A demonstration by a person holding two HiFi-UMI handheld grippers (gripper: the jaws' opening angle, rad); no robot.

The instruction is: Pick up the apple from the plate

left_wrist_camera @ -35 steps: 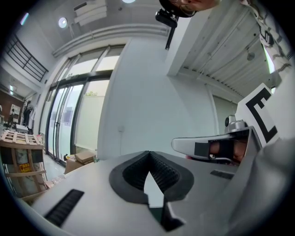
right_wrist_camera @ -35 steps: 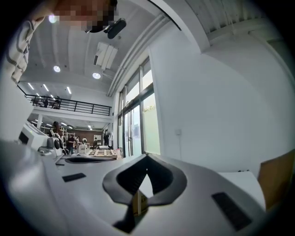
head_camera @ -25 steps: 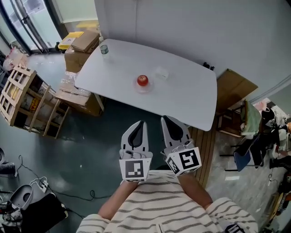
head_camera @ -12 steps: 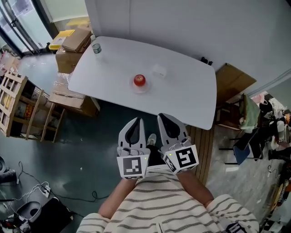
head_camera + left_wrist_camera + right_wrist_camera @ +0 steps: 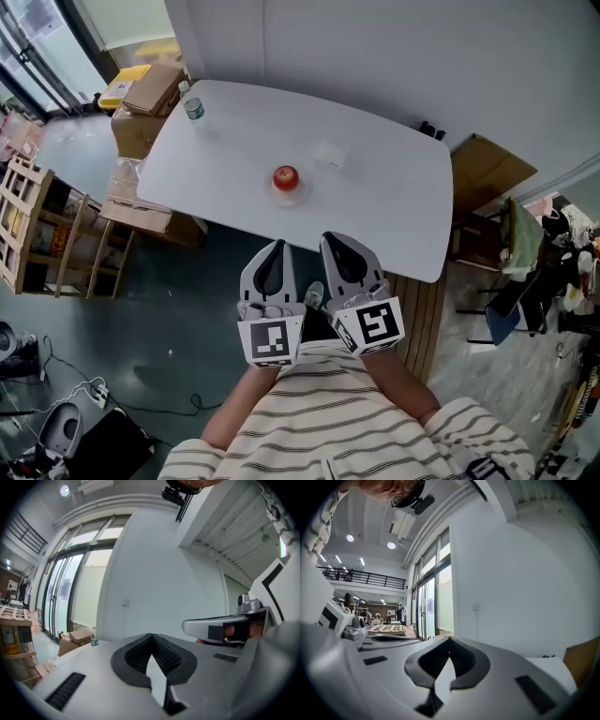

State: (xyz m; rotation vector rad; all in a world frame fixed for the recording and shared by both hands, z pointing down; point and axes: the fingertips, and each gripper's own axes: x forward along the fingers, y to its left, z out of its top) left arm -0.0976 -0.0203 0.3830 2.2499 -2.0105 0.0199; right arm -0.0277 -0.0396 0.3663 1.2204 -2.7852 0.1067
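apple (image 5: 286, 175) on plate (image 5: 288, 195), bottle (image 5: 193, 110) far left

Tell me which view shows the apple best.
Head view: the apple sits in full sight on its plate. Both gripper views are filled by their own shut jaws; no apple is clear in either.
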